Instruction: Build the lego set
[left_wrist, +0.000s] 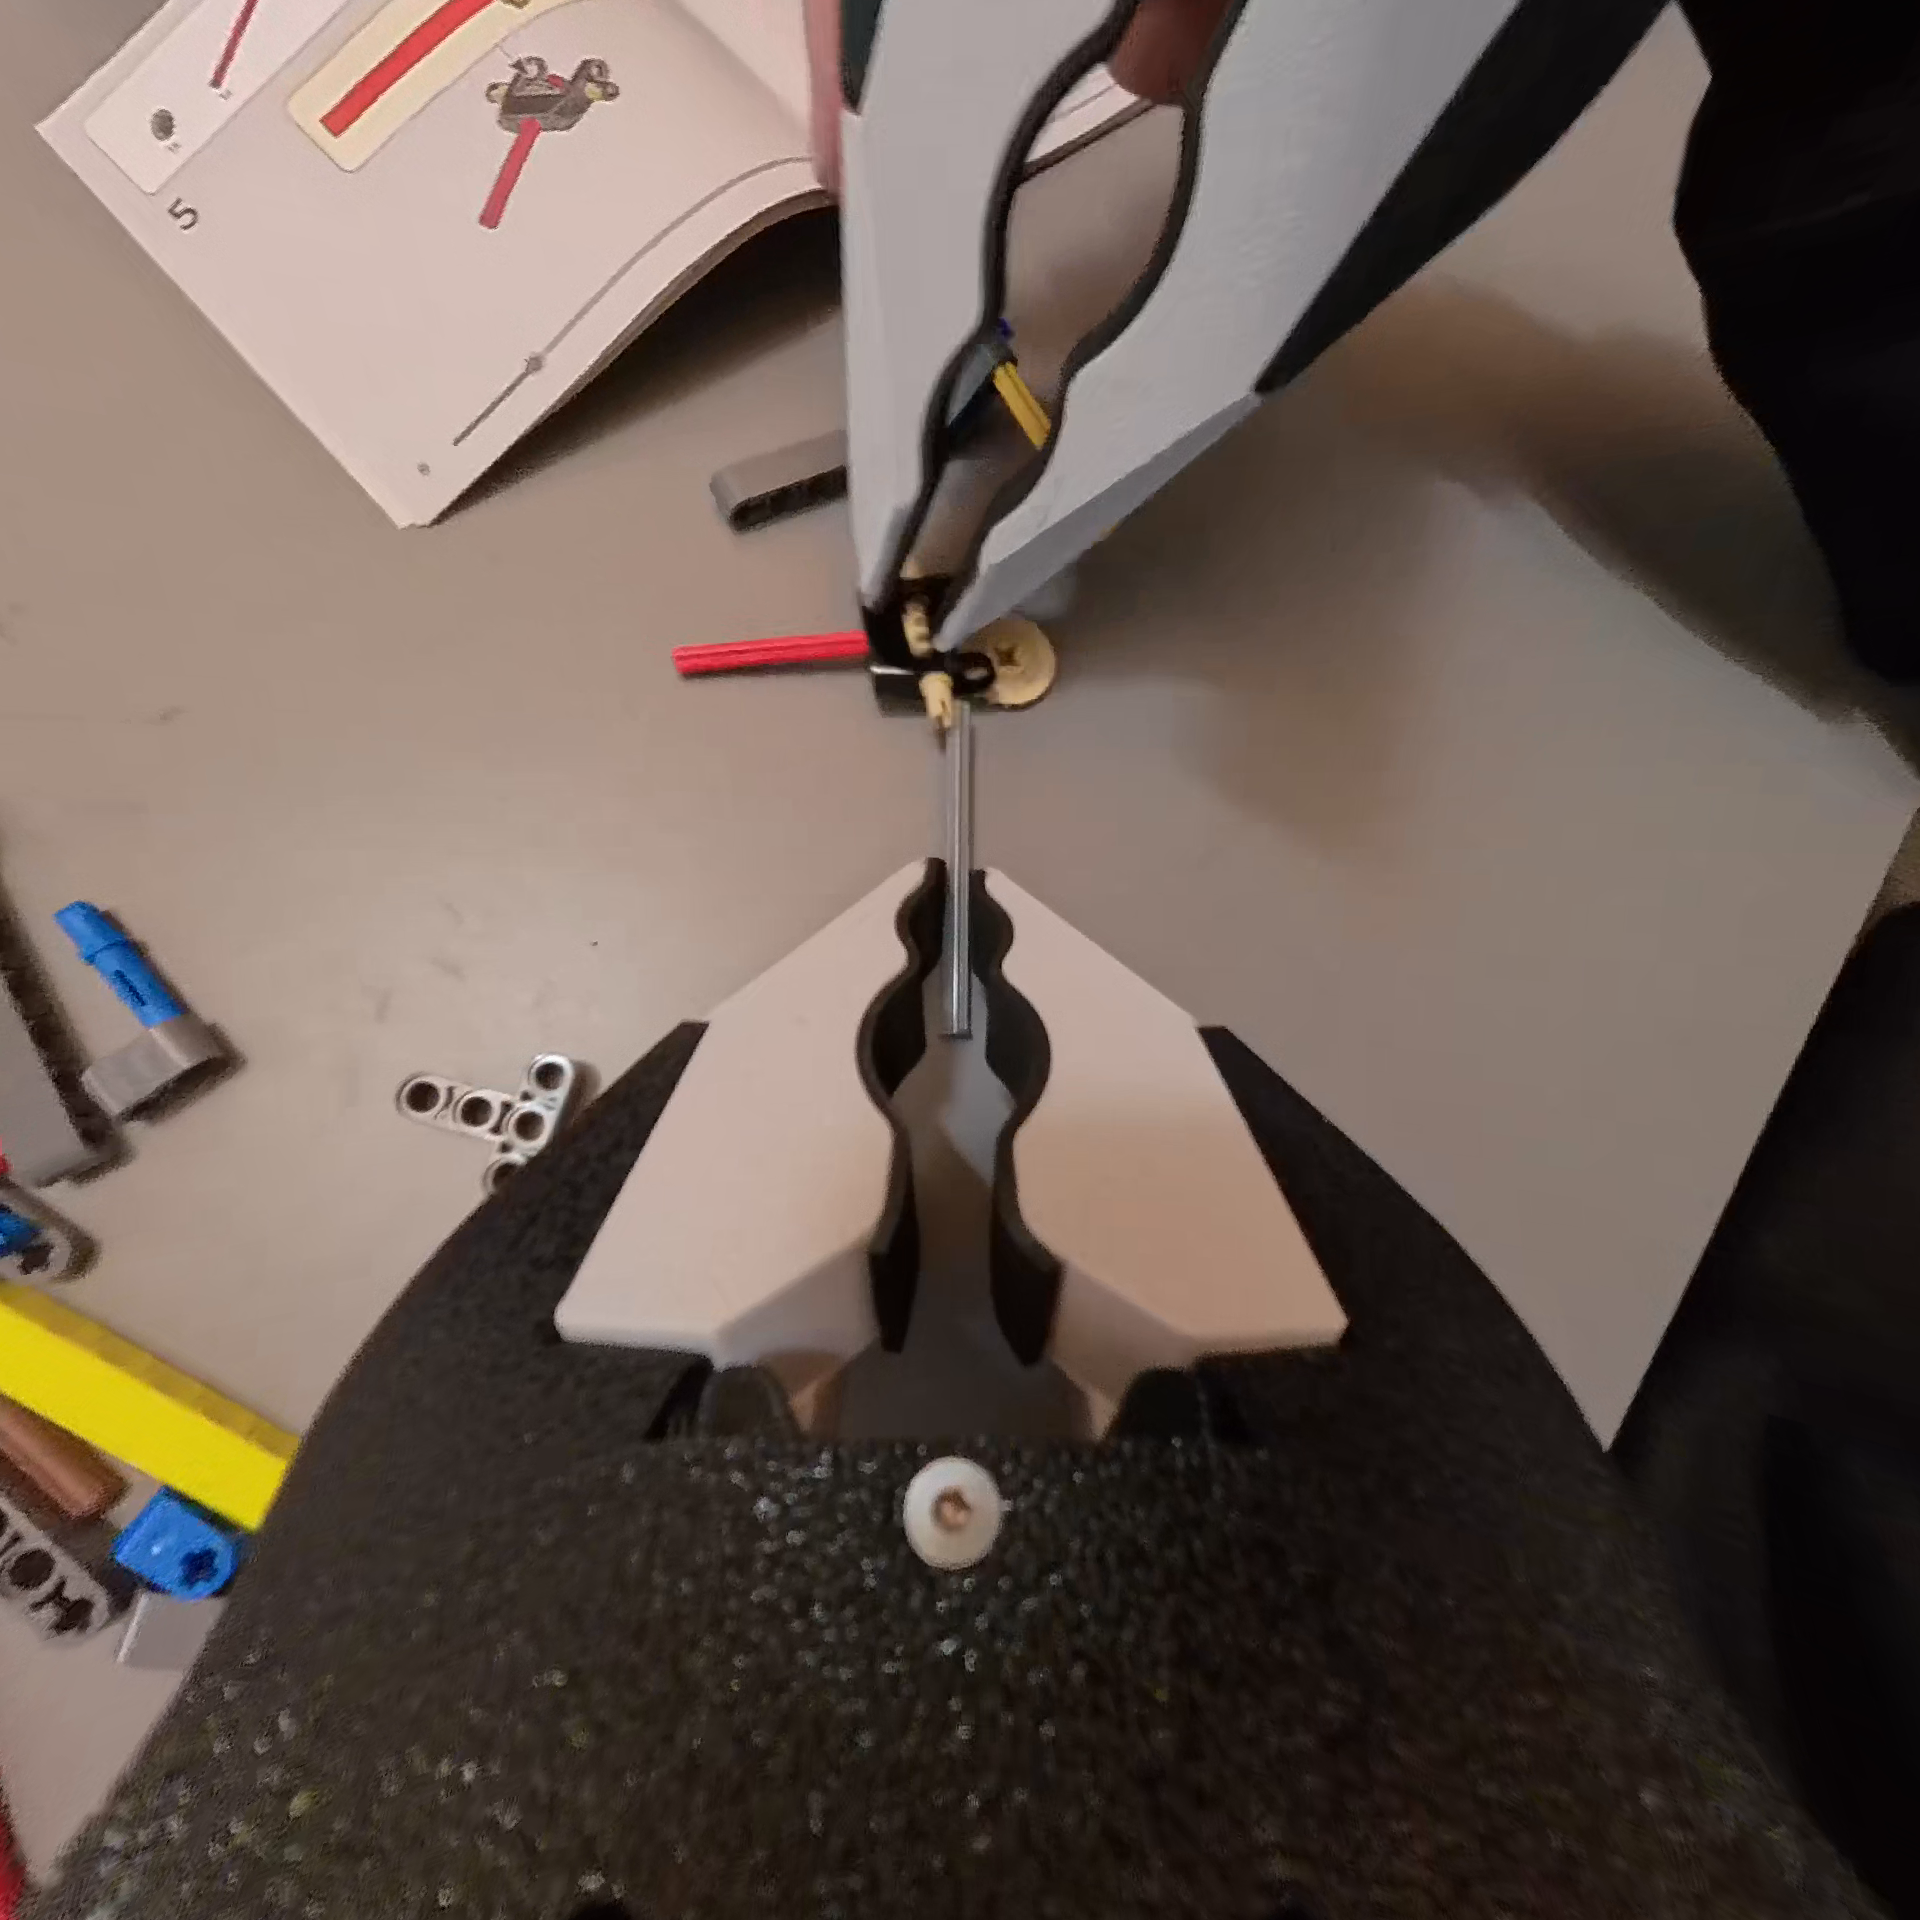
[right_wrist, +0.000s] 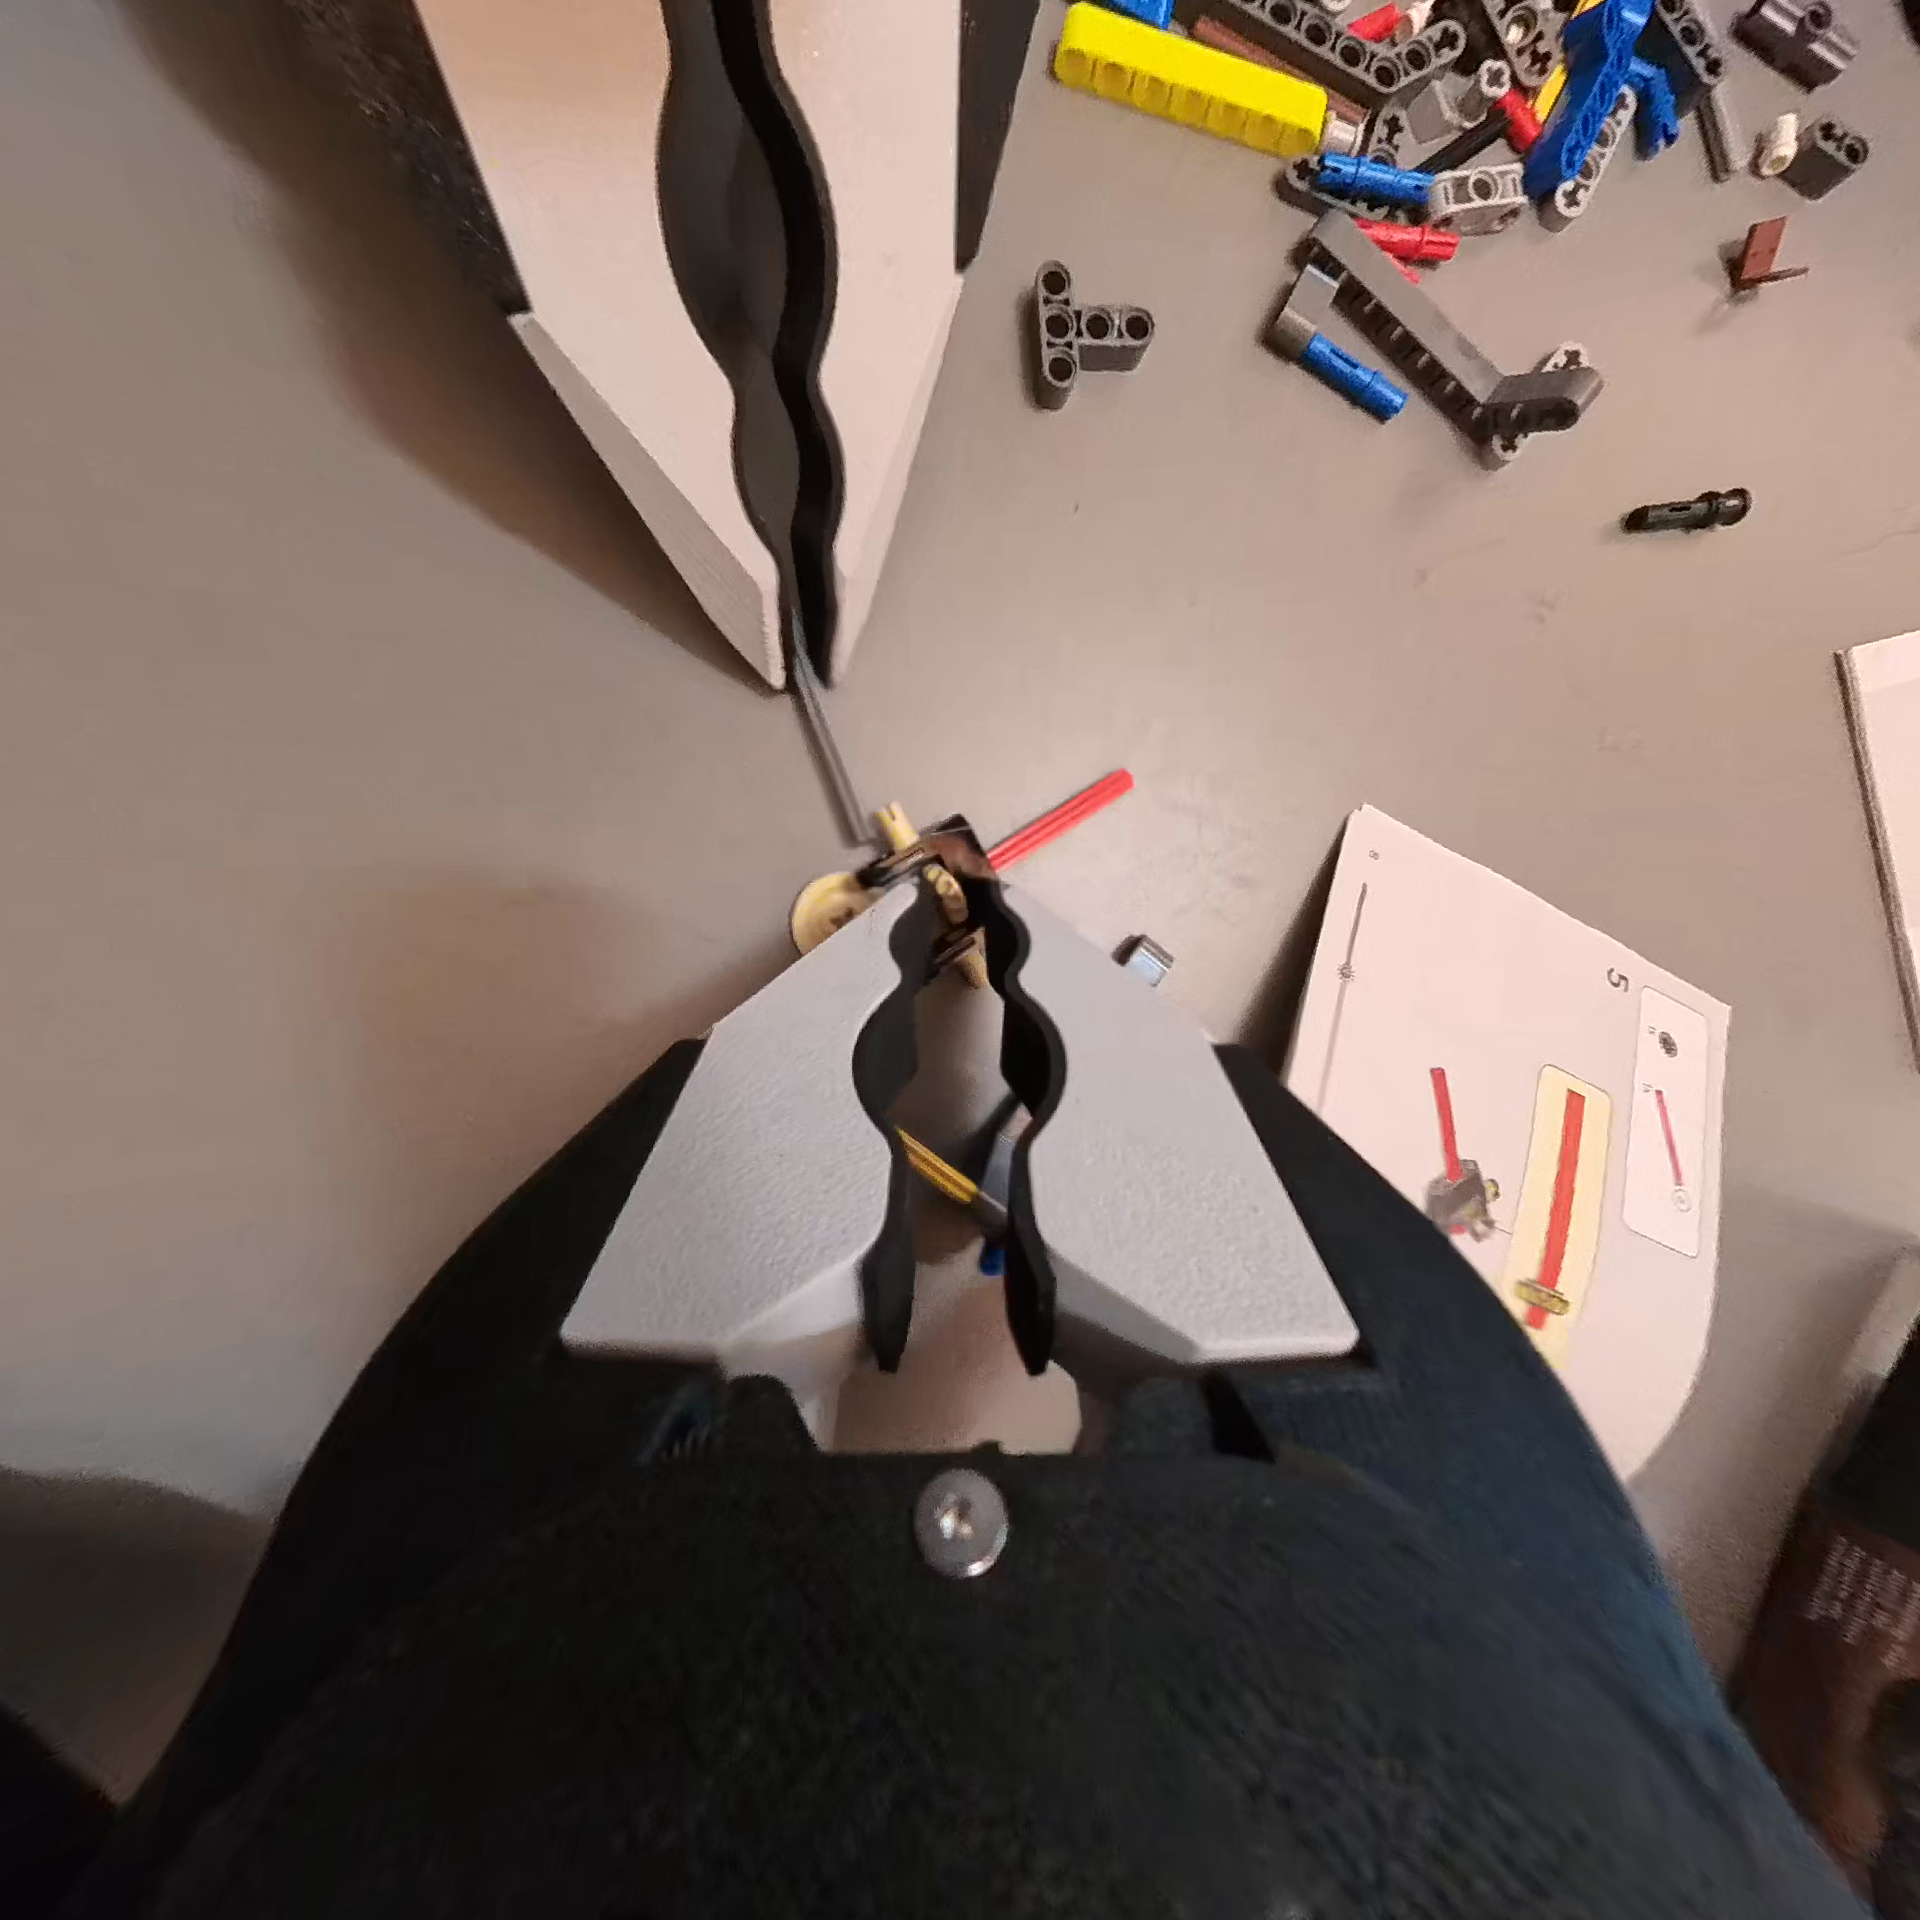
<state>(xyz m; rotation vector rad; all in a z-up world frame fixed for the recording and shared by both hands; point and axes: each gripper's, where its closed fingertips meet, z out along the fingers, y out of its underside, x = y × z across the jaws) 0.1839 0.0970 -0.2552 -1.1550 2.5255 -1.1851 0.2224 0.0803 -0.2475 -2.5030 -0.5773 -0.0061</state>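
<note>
Left gripper (left_wrist: 954, 883) pinches grey axle (left_wrist: 958, 800), right gripper (right_wrist: 961, 914) clamps black assembly (left_wrist: 920, 665); slight misalignment at the hole could jam or dislodge the axle.

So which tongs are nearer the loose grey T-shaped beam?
Left. The left tongs sit just beside the grey T-shaped beam; the right tongs are farther off, shut on the small assembly.

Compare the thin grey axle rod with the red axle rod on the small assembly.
The thin grey axle rod is pinched by the left gripper, its tip at the small black-and-tan assembly. The red axle rod is thicker-looking, already seated there, sticking out sideways. The right gripper holds that assembly. Both are straight rods.
</note>
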